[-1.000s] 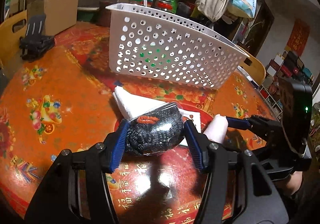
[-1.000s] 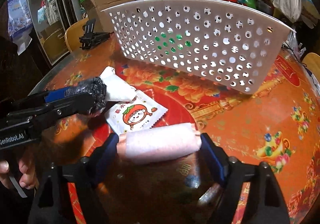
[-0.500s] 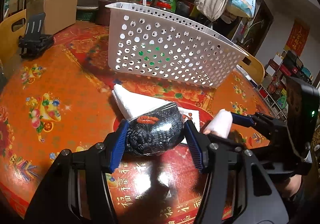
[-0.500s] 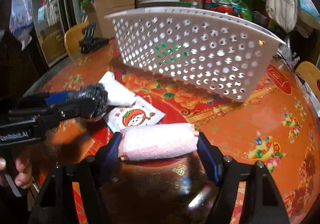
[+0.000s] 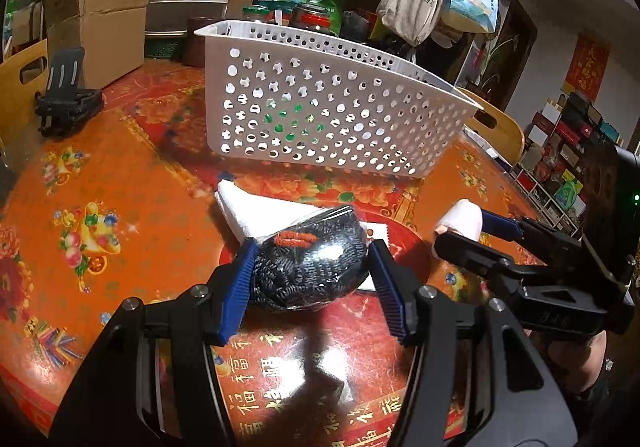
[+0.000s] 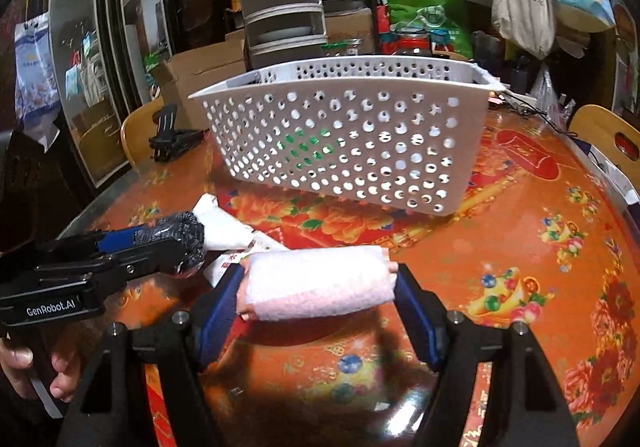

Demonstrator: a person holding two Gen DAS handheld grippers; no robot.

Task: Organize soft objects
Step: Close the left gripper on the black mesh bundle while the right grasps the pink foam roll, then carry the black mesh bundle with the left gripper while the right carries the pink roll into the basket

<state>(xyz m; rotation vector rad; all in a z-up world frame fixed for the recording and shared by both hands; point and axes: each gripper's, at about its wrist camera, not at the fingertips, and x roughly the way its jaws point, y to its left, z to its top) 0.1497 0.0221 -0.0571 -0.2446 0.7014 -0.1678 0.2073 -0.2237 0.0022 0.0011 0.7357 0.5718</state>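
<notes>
Table: I see a round top point(image 5: 120, 183) in orange-red floral print.
Basket: white perforated basket point(image 5: 320, 115) stands at the far side.
Near centre: folded white cloth point(image 5: 256, 209) and a printed sachet point(image 6: 232, 261).
Left edge: black clamp stand point(image 5: 64, 103).

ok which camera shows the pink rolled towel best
The right wrist view: the pink rolled towel lies side-on across the frame, clamped end to end in the right hand-held gripper. The left wrist view shows only one end of it, at the right.
</notes>
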